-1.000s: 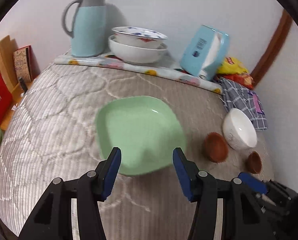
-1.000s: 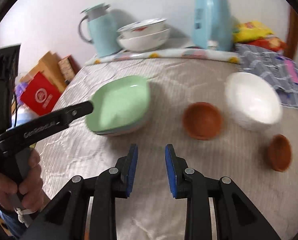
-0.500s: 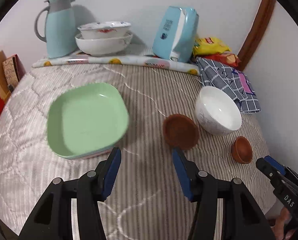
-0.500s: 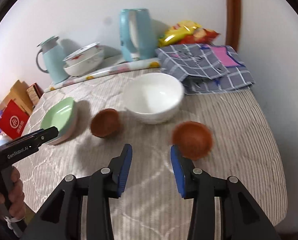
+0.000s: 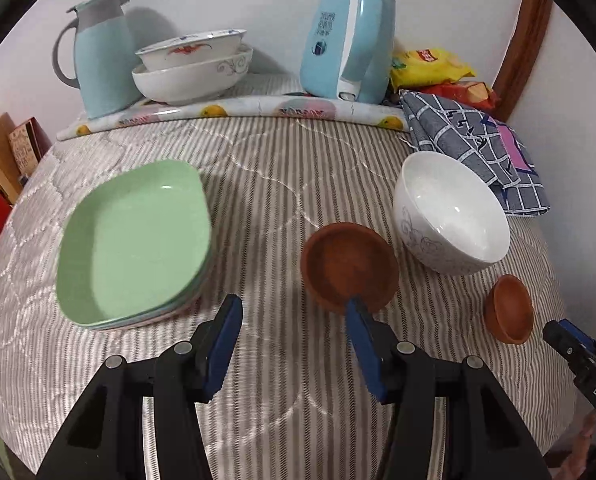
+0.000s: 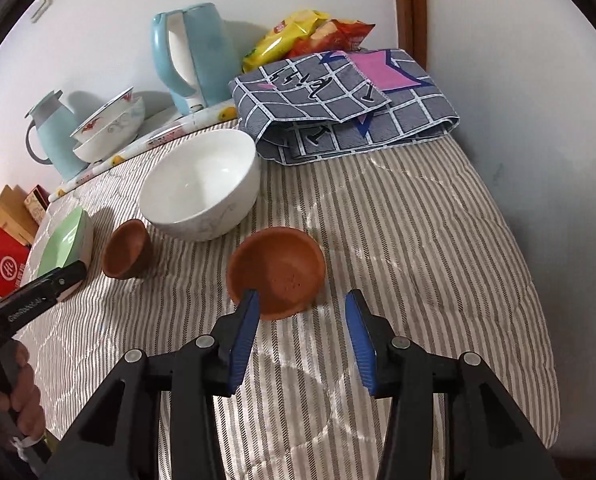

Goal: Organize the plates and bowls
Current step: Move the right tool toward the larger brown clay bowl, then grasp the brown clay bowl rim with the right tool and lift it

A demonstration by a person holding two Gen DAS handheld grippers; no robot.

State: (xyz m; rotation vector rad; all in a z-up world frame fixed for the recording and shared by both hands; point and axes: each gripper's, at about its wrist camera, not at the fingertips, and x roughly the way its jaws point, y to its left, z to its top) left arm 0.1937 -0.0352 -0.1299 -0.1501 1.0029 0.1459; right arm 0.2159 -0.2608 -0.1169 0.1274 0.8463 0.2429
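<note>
Hovering low over the striped table [image 6: 438, 240], the right gripper [image 6: 300, 314] is being held with its jaws apart and empty; they have just been opening. The small brown bowl [image 6: 276, 270] is lying directly ahead, near the table's right edge, its near rim overlapping the left fingertip, contact unclear. The left gripper [image 5: 294, 318], likewise apart and empty, is being pointed at the larger brown bowl [image 5: 348, 266], mid-table beside the white bowl [image 5: 452, 212].

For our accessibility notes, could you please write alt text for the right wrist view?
The open right gripper nears a small brown bowl on a striped tablecloth. Behind it sit a white bowl and another brown bowl.
</note>
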